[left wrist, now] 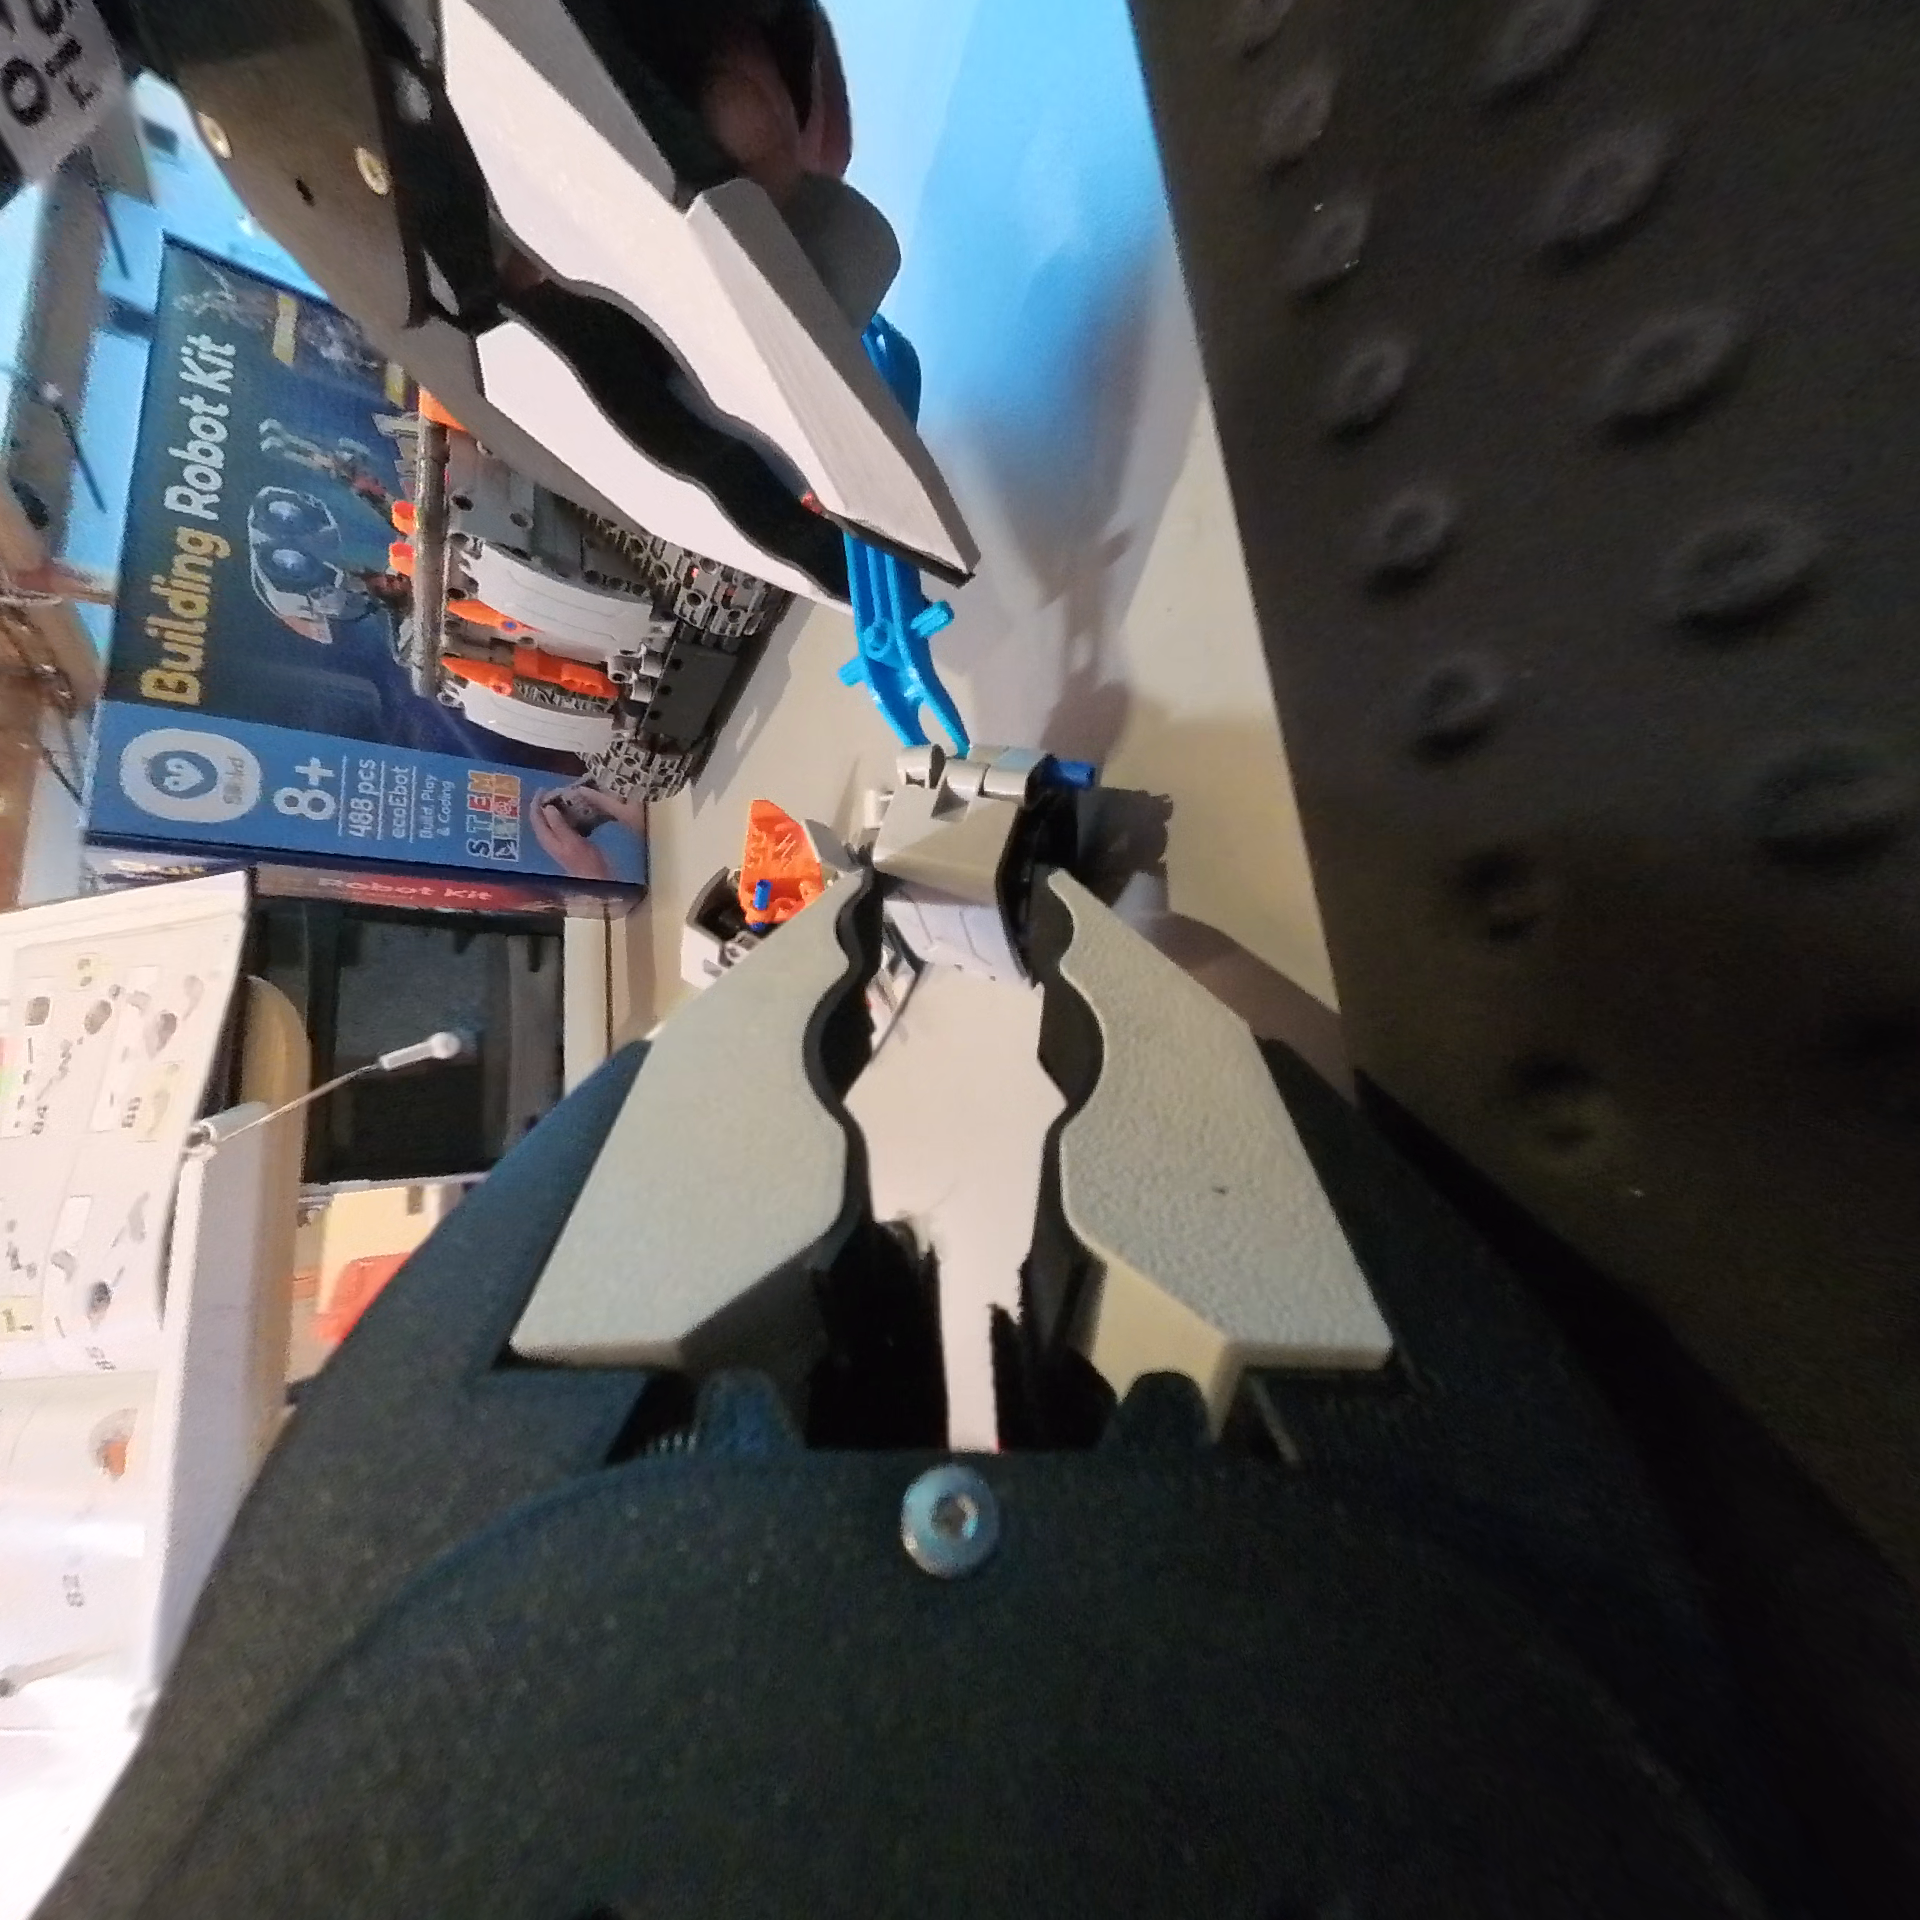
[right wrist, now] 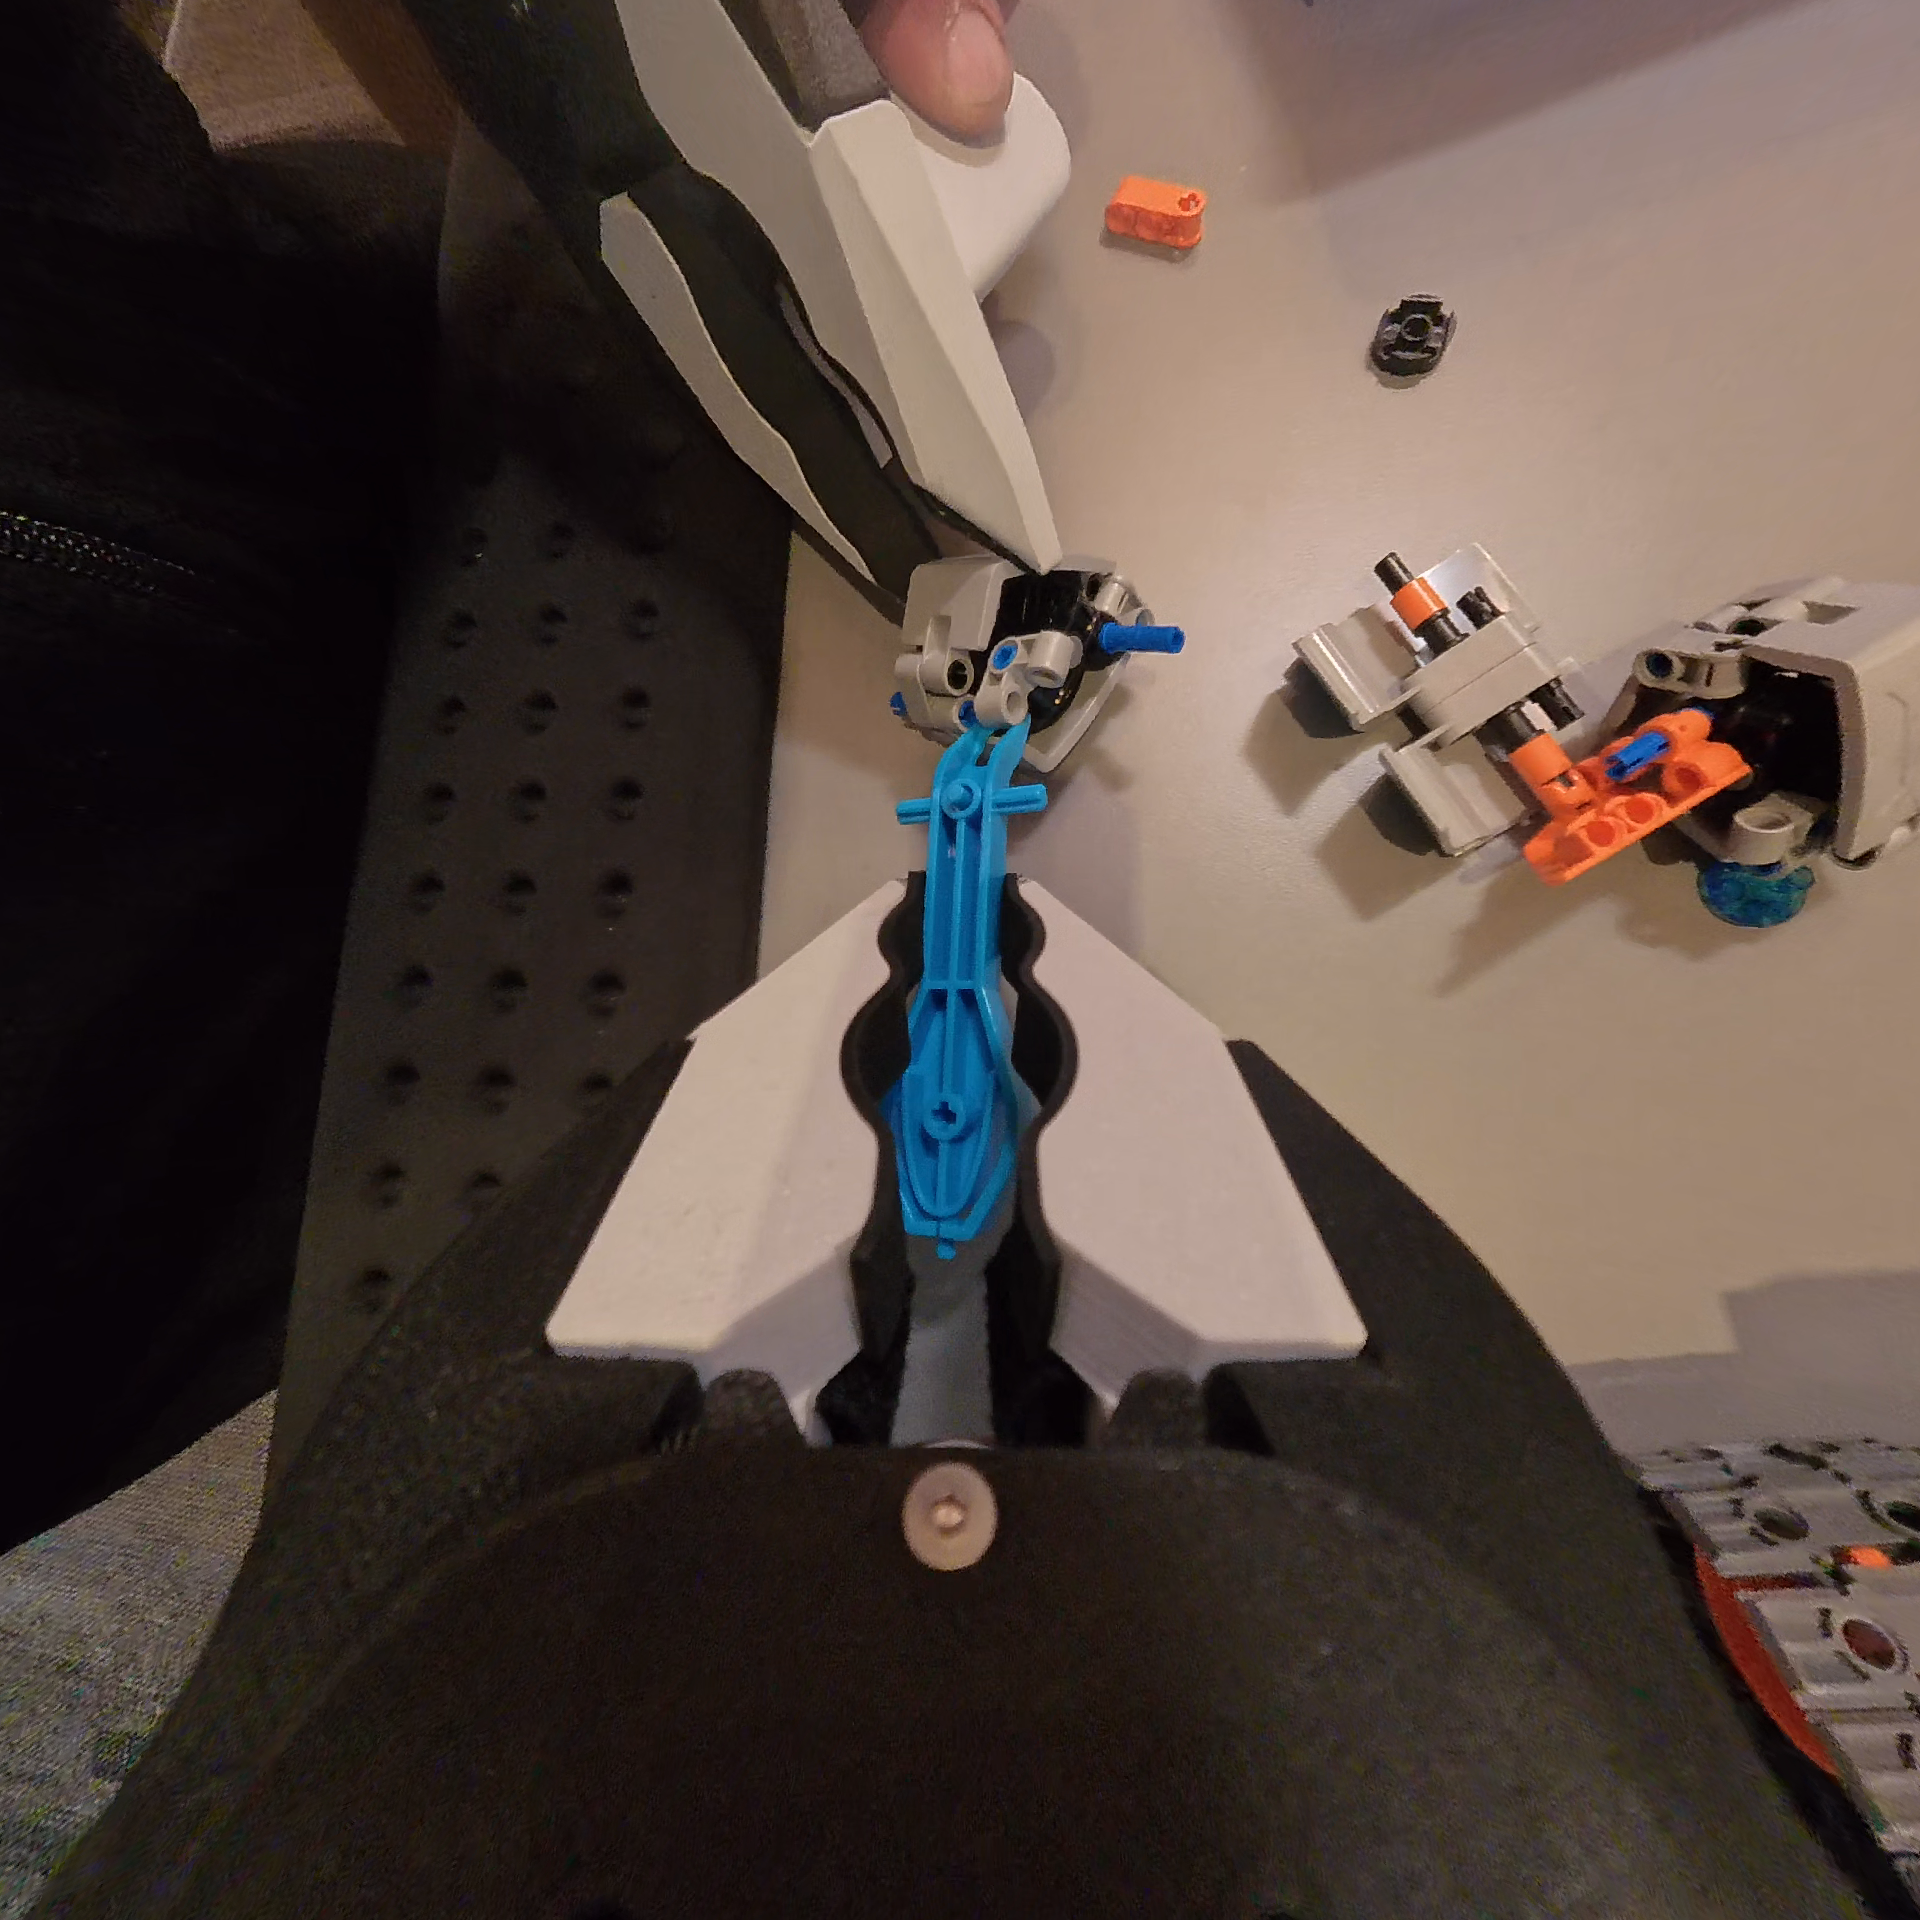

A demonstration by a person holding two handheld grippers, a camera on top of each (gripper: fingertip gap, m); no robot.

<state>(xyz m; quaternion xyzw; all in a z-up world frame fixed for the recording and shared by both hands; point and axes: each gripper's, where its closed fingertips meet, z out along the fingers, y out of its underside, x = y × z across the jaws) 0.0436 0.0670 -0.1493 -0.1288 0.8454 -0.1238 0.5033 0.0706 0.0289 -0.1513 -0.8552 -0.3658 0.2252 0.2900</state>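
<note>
The small grey-and-black brick assembly (right wrist: 997, 655) sits just above the table (right wrist: 1351, 1091), pinched by the left hand-held gripper (left wrist: 951, 904). The right hand-held gripper (right wrist: 961, 935) clamps a blue plastic pry tool (right wrist: 951, 1039), its tip touching the assembly. Levering could pop the assembly from the shallow fingertip grip. Both grippers converge, tips nearly meeting.
</note>
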